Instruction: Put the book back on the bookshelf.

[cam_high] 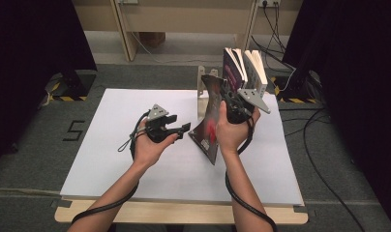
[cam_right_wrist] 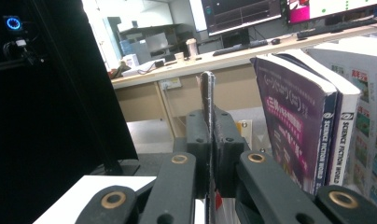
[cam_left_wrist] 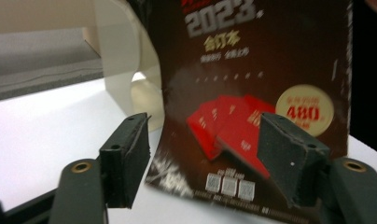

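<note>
On the white board (cam_high: 135,145) that covers the table, near its middle, your right gripper (cam_high: 231,104) is clamped on the upper edge of a dark magazine (cam_high: 210,123), and the magazine hangs from it with its lower corner down near the board. In the right gripper view the jaws stand pressed together with the thin edge of the magazine (cam_right_wrist: 208,107) running straight up between them. The magazine bends a little along its length, its cover facing your left side.

Your left gripper (cam_high: 176,129) sits just to the left of the magazine, clear of it, with its jaws spread wide and nothing between the pads. In the left gripper view you look across those open jaws at the cover (cam_left_wrist: 252,84), which shows red booklets, a round gold badge and large pale numerals.

Behind the magazine stands a pale bookend (cam_high: 202,99), and just to its right a row of upright books (cam_high: 244,67) leans together at the far edge of the board. In the right gripper view the nearest book (cam_right_wrist: 294,126) has a purple cover.
</note>
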Demonstrator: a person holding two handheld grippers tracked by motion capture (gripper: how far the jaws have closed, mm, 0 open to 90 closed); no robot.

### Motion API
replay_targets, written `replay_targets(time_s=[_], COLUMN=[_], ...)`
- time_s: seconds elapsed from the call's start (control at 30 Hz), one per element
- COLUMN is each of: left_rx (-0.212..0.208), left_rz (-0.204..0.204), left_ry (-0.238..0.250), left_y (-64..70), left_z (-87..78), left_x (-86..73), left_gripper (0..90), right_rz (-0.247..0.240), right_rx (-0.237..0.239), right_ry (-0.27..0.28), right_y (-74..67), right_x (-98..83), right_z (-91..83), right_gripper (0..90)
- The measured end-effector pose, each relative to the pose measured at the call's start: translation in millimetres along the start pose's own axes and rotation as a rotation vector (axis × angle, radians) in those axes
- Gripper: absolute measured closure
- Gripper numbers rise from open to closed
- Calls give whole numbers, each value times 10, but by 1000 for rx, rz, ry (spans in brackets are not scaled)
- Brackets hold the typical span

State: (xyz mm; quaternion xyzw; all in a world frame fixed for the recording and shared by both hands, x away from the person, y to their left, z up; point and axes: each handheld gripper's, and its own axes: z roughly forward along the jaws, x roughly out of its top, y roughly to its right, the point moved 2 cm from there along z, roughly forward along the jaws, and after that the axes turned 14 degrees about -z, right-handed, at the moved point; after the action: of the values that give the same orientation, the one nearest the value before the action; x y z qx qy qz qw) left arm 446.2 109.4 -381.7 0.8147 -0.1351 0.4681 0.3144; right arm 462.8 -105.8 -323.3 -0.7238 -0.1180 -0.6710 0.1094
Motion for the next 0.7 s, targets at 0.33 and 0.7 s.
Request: replay_targets(time_s=[0.33, 0.7], left_rx=[-38, -72], left_rz=[30, 39], left_ry=[17, 6], left_y=[307, 518], left_z=[105, 325], left_x=[173, 253], left_gripper=[305, 304], right_rz=[-1, -2], right_rx=[15, 26], right_ry=[0, -6], right_y=[-64, -88], right_x=[-38, -42], right_z=[-28, -26], right_gripper=[873, 869])
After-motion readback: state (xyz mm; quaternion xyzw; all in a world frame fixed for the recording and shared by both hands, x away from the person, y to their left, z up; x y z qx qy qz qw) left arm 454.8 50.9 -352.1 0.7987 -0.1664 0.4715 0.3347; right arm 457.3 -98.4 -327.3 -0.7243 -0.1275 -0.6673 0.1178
